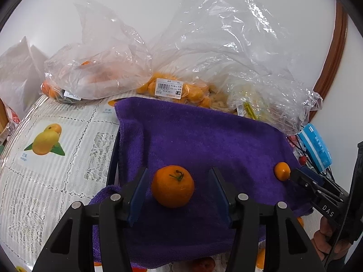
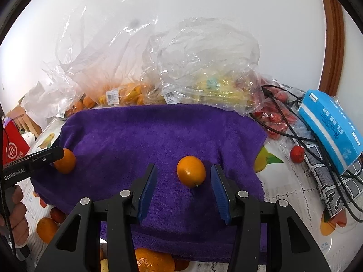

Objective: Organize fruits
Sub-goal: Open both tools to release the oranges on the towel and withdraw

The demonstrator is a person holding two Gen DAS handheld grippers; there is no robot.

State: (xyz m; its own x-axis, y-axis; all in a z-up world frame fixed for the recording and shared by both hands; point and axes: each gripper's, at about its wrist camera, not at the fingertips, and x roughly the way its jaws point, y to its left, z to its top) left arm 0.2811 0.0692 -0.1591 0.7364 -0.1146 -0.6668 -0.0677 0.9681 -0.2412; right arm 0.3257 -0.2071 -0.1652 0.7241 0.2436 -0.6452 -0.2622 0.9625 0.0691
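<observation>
Resting on the purple terry towel (image 1: 204, 140), a stemmed round orange mandarin (image 1: 172, 186) sits between the spread left tongs (image 1: 179, 195); the spread right tongs (image 2: 184, 190) flank a small smooth orange kumquat (image 2: 191, 174) at 3 o'clock.

Even, bright indoor light fills both views, and soft shadows sit just under the fruit on the purple towel (image 1: 204, 140). Glare glints on the plastic bags (image 2: 204, 52) behind the towel. Fisheye bending and dark vignetting mark the corners.
</observation>
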